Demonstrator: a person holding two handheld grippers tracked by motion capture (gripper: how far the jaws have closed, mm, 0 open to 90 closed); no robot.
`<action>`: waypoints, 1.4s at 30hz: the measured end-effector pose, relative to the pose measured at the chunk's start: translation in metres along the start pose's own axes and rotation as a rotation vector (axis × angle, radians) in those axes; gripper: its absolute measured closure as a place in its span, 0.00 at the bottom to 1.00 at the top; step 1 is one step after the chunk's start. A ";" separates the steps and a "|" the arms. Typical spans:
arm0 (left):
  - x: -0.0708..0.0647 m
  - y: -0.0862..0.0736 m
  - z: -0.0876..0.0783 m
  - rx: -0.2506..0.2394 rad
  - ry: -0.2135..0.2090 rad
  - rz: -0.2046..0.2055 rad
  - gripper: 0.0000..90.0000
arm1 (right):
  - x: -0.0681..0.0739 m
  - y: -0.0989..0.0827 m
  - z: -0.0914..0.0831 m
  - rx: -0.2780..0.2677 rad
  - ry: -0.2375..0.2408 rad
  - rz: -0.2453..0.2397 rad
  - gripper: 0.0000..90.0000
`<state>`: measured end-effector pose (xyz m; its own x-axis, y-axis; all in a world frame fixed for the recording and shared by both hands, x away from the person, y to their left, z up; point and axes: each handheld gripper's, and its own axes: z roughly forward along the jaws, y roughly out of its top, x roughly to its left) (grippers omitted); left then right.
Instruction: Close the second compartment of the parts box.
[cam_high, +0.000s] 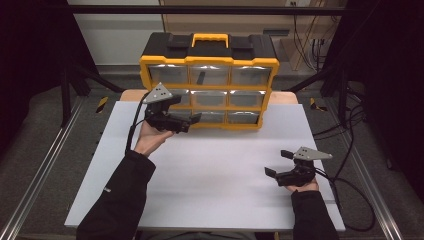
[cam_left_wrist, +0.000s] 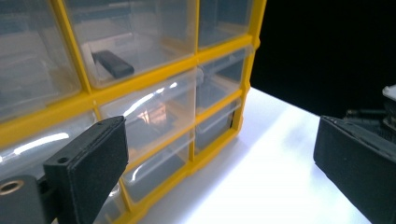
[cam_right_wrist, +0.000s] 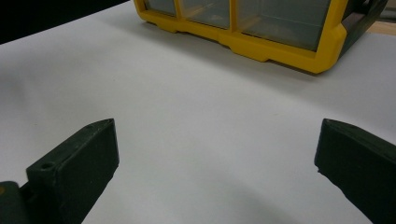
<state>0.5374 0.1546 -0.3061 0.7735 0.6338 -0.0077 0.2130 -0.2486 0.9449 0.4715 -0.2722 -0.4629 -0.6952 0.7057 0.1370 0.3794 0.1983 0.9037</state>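
Yellow-framed drawer organizer (cam_high: 209, 90) stands upright at top centre of the high view, at the far edge of the white bench (cam_high: 210, 180), its nine clear drawer fronts facing the person — set so each drawer can be reached and pulled straight toward the near edge. Black lid and yellow carry handle (cam_high: 210, 39) on top, out of the way. Left gripper (cam_high: 192, 111) sits at centre left of the high view, right up against the lower-left drawers, held level with its jaws released, spread wide and grasping nothing; in the left gripper view the left pad (cam_left_wrist: 93, 163) lies just in front of the clear drawer fronts, the other pad at the right edge over bare bench. Reads as a hand lined up on the bottom-left drawers; whether a pad touches the plastic I cannot tell. A small dark object (cam_left_wrist: 113, 64) lies in a drawer at upper left of that view, likely the middle of the top row. Right gripper (cam_high: 277, 163) rests at lower right of the high view, well apart from the organizer, jaws likewise spread and empty, bare bench between them in the right gripper view — parked clear, probably so the left has room to work.
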 end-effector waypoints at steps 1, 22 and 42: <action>-0.001 -0.003 -0.002 0.001 -0.004 0.001 0.03 | 0.000 0.000 0.000 0.000 -0.001 -0.001 0.00; -0.011 -0.069 -0.026 -0.016 -0.028 0.005 0.03 | 0.000 0.000 0.001 0.005 -0.001 0.000 0.00; 0.002 -0.136 -0.055 0.019 -0.036 -0.033 0.03 | 0.000 -0.001 0.001 0.007 -0.003 0.005 0.00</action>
<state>0.4773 0.2305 -0.4166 0.7866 0.6154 -0.0504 0.2496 -0.2422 0.9376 0.4719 -0.2721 -0.4640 -0.6917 0.7085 0.1402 0.3869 0.1996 0.9002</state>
